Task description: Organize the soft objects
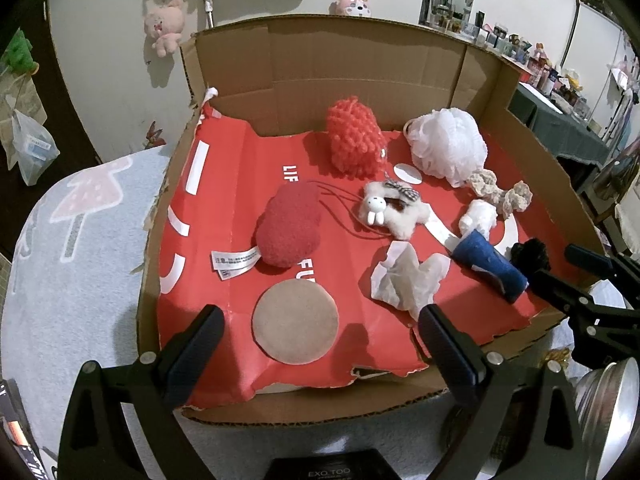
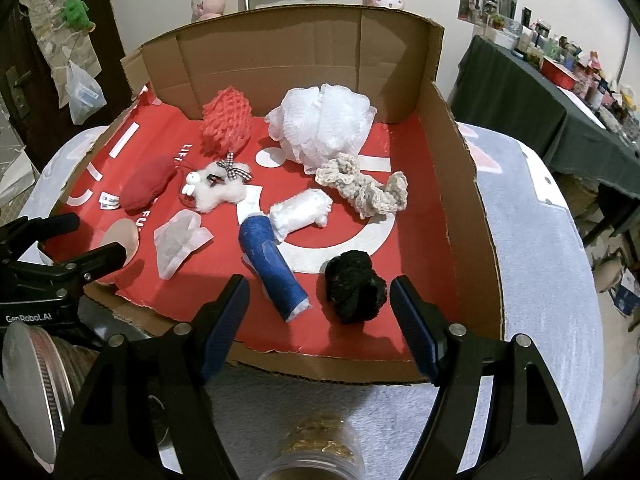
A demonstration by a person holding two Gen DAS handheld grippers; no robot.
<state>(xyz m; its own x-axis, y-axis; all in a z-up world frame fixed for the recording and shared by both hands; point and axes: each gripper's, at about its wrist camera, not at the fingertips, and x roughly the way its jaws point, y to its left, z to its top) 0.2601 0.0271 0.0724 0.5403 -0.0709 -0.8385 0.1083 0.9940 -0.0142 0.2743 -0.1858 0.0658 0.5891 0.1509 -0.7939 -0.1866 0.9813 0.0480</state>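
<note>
Lying in a shallow cardboard box [image 1: 352,64] lined with red printed paper [image 1: 224,184] are the soft things to be sorted. At the back stand a red knobbly sponge [image 1: 354,138] and, to its right, a white mesh bath puff [image 1: 446,140]. Just in front of the puff stretches a beige crocheted scrunchie [image 2: 366,188], with a small white bundle [image 2: 300,212] near it. A blue roll [image 2: 272,264] lies tilted beside that bundle, its upper end touching it. A black fuzzy scrunchie [image 2: 354,286] sits near the front edge, to the right of the blue roll. In the middle rests a white fluffy rabbit charm [image 1: 394,208] with a checked bow; to its left is a dark red plush pad [image 1: 288,230] with a white label. A crumpled pale tissue [image 1: 404,276] lies in front of the charm, and a flat tan round pad [image 1: 295,322] sits near the front left.

The box stands on a bench covered with a pale grey fleece cloth [image 2: 552,280].

The left gripper [image 1: 320,344] hovers over the front edge with its jaws wide, the tan pad between them but below and untouched. The right gripper [image 2: 320,320] hangs over the front right part, jaws wide too, empty, with the black scrunchie and the lower end of the blue roll just ahead of its fingers.
</note>
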